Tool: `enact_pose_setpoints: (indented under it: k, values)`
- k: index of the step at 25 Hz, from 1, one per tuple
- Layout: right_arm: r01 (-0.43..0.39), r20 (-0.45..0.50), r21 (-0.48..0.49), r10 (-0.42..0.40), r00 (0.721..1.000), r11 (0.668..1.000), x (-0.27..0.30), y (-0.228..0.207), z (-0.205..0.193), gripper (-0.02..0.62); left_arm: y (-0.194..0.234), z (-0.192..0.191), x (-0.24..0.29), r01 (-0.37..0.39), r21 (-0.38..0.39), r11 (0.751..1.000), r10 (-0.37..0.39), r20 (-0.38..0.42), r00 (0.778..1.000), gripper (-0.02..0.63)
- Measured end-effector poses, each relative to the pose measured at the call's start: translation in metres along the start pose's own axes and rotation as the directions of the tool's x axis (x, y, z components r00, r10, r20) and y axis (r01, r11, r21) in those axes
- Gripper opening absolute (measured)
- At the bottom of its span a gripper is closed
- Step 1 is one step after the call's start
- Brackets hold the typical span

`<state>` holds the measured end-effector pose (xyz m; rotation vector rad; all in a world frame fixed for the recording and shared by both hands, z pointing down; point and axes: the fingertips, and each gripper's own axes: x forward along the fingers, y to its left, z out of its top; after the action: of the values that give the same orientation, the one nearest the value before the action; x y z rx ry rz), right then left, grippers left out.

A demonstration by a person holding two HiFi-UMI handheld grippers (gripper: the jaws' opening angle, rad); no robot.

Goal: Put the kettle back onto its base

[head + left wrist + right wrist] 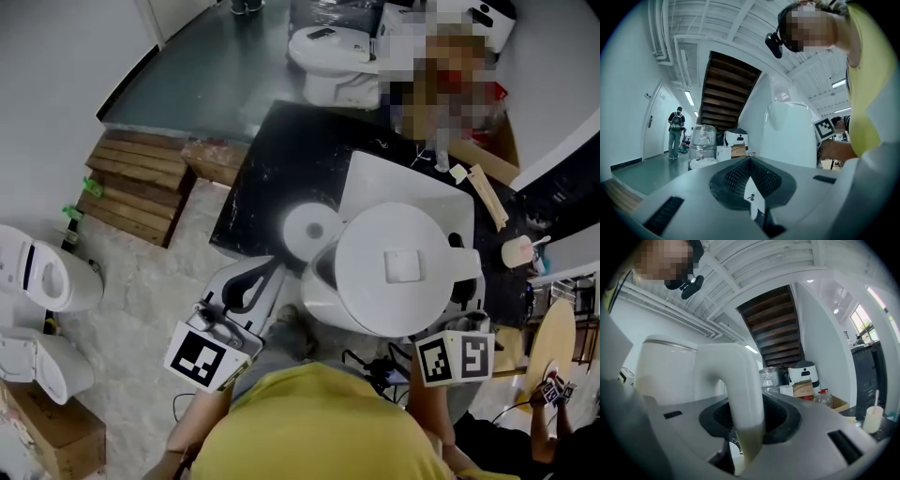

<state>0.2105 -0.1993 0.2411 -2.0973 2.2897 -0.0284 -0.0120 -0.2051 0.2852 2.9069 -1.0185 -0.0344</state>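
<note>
Right tool (746, 440) clamped, left tool (755, 206) closed, both level.

Your yellow shirt (319, 427), black camera (774, 43) worn at your head, pale grey left tool (255, 281) and right tool (466, 302), each with dark ribbed pads and a black-and-white marker cube.

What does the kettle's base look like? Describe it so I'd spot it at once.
Start at the black table in the middle of the head view. On it, just left of the big white kettle, lies the base: a flat white disc, the only flat round thing on that table.
</note>
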Motion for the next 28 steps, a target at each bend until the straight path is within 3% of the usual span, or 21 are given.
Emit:
enact_pose_setpoints:
  k: [12,28]
  values:
    - [0.067,0.027,-0.020,-0.067,0.997,0.998,0.057,0.008,-0.011,0.130,0.052,-0.006,0.031,0.094,-0.044,0.995,-0.094,-0.010,0.995,0.008]
    - [0.045,0.042,-0.029,-0.044,0.998,0.999,0.102,0.002,-0.049,0.130,0.072,-0.042,0.054,0.099,-0.042,0.994,-0.102,-0.059,0.993,0.008]
